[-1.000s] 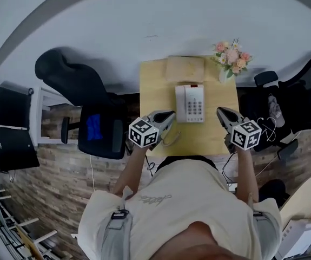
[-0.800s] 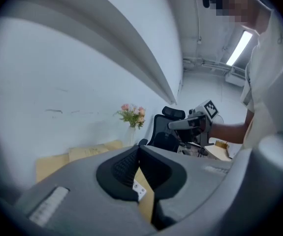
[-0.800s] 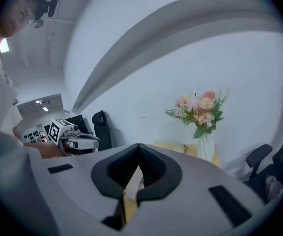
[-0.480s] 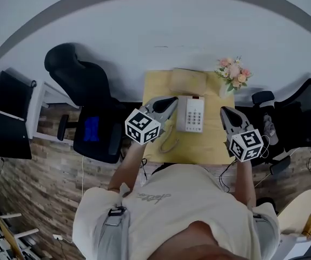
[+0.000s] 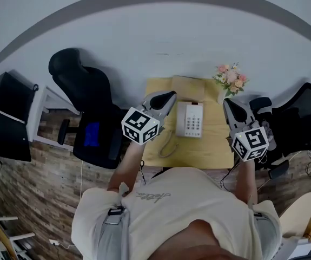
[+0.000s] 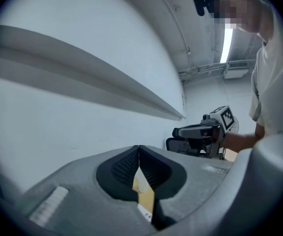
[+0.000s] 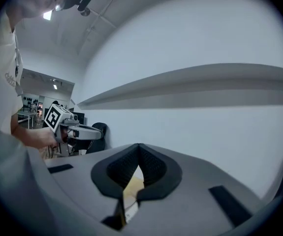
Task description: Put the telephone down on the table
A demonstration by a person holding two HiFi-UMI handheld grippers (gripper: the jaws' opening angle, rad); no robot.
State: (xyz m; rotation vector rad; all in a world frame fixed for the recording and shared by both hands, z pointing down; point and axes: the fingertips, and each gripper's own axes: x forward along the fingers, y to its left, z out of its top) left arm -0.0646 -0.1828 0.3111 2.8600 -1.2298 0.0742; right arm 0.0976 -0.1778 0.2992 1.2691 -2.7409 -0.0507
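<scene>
The telephone (image 5: pixel 190 119) sits flat on the table (image 5: pixel 212 142), toward its far edge. Its long axis runs near to far, and its cord (image 5: pixel 166 143) loops off to the near left. It lies between my two grippers and, I judge, below them. My left gripper (image 5: pixel 168 96) is the nearer one, its tip just by the phone's far left corner. My right gripper (image 5: pixel 229 103) hangs further off, over the table's right edge. Both are clenched shut on nothing, pointing level at the far wall (image 5: pixel 160 31).
</scene>
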